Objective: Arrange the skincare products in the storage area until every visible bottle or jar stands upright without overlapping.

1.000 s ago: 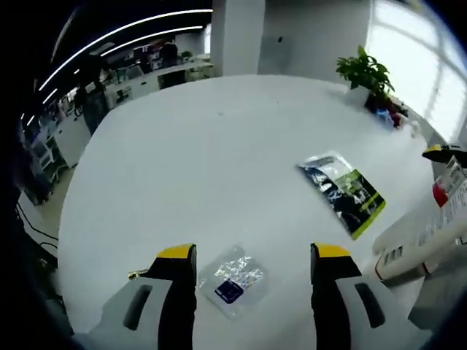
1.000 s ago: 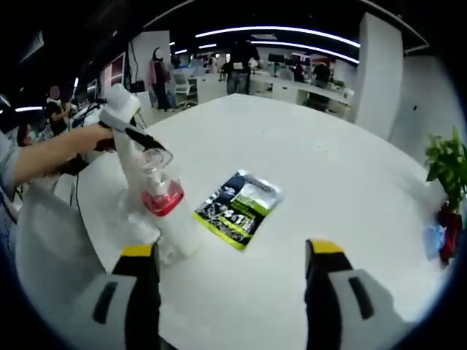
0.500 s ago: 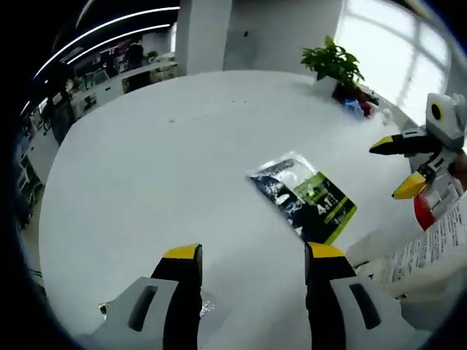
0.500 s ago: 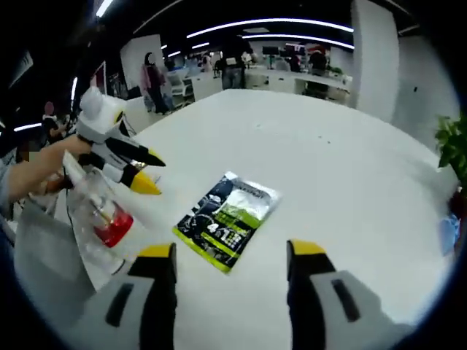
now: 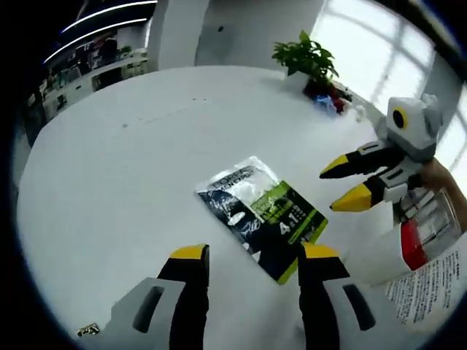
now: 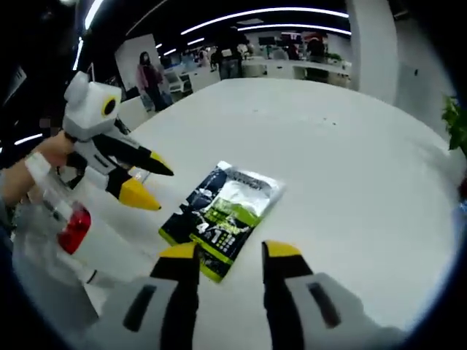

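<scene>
The white table [image 5: 109, 168] carried a flat foil packet [image 5: 261, 215] printed in black, silver and green, lying face up near the middle of the reachable area. In the left gripper view, the left gripper [image 5: 248, 254] hovered just above the packet's near edge with its yellow-tipped jaws spread apart and nothing between them. The right gripper [image 5: 349, 182] entered that view from the right, jaws parted, tips pointing toward the packet but not touching it. Beside it stood a clear bottle with a red band [image 5: 419, 237], next to a white printed box [image 5: 430, 284] at the table edge.

In the right gripper view, the right gripper [image 6: 228, 254] sat over the packet [image 6: 222, 211], jaws narrowly open and empty. The left gripper [image 6: 139, 182] came in from the left, held by a hand [image 6: 44, 157]. A potted plant [image 5: 306, 58] stood at the far side of the table.
</scene>
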### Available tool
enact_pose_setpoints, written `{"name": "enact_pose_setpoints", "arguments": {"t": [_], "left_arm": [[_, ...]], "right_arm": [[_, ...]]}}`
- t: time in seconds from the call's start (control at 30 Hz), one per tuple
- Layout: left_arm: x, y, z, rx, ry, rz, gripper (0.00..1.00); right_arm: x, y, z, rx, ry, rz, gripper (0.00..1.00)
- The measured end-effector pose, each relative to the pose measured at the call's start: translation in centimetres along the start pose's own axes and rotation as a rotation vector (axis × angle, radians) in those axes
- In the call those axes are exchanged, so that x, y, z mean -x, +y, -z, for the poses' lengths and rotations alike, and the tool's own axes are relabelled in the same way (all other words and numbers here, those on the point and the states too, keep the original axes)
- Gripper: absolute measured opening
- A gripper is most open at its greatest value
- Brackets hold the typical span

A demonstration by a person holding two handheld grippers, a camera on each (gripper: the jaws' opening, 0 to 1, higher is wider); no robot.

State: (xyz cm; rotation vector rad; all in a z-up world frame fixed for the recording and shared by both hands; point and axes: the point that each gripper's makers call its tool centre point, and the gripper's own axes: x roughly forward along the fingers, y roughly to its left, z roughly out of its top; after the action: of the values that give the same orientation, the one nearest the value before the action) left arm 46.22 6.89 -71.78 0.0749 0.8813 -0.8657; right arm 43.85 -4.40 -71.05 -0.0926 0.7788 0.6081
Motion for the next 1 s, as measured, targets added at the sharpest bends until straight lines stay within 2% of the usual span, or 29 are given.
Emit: {"name": "enact_pose_setpoints", "arguments": {"t": [0.23,0.5,0.63,0.7,1.0], "left_arm": [[-1.2,0.3,0.2,0.036,0.017,0.038,0.36],[-1.9,0.2,0.4,0.057,0.024,0.05,0.34],[-2.1,-0.5,0.7,0.068,0.029,0.063,0.33],[-2.4,0.0,0.7,0.072,0.035,0.061,0.33],[-2.8,-0.5,0.7,0.091,0.029,0.08,0.3]], "right_arm": [[-1.2,-0.3,0.3,-0.046,0.0,-0.013,0.22],[-2.4,-0.8,0.6,-0.073,0.007,-0.015,0.2],[-2.9,-0.9,0.7,-0.085,0.008,-0.017,0.18],[-2.9,-1.0,0.8,-0.087,0.013,-0.012,0.18],[-3.3,-1.0,1.0,-0.109,0.013,-0.031,0.14]]}}
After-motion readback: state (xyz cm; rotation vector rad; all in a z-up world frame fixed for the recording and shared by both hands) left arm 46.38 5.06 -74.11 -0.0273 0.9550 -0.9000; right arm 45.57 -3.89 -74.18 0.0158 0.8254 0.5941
